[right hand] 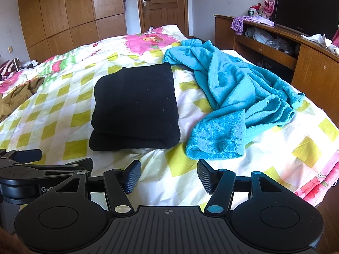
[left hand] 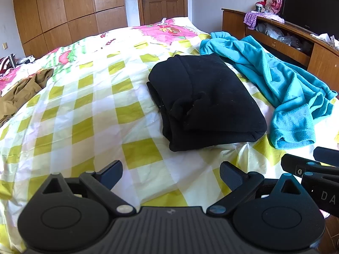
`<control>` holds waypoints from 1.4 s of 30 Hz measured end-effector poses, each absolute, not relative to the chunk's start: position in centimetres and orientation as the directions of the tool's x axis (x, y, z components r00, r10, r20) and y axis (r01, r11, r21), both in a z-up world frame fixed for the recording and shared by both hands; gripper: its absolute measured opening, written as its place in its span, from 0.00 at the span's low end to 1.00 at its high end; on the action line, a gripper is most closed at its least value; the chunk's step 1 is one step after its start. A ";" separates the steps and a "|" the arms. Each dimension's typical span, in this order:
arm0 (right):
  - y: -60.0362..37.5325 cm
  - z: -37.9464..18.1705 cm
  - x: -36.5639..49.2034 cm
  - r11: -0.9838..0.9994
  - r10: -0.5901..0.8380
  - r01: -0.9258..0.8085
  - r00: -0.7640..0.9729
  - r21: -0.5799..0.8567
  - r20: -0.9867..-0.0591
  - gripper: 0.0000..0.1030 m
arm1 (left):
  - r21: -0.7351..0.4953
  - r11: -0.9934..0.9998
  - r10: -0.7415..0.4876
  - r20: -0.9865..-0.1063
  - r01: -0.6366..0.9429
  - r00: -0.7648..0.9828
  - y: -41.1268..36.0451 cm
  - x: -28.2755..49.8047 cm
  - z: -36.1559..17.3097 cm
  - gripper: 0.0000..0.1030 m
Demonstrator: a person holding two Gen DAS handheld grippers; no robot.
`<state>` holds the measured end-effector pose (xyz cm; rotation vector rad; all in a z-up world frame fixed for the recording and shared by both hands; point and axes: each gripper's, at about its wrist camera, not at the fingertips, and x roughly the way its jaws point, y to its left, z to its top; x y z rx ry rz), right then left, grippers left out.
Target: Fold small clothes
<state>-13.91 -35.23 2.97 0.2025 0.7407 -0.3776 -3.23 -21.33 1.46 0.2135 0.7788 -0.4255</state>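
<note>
Bare bed point(right hand: 161, 169) is left before both tongs; farther ahead, passage is blocked by the black bundle point(right hand: 135, 108) and blue robe point(right hand: 228, 97).

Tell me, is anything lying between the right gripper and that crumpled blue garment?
Nothing visible. The right gripper is open and empty, and only bare checked bedsheet separates it from the blue garment. The folded black garment lies to the left, clear of that path.
</note>
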 end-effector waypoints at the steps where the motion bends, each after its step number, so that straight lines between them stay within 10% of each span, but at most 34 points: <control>1: -35.3 2.9 -13.9 0.913 -0.264 0.406 0.673 0.046 -0.691 0.57 | 0.032 0.893 -0.293 -0.717 0.449 0.633 -21.4 -3.3 1.5 1.00; 42: -35.7 2.3 -14.1 0.907 -0.270 0.419 0.657 0.044 -0.704 0.57 | 0.036 0.898 -0.276 -0.730 0.438 0.626 -21.9 -3.9 1.4 1.00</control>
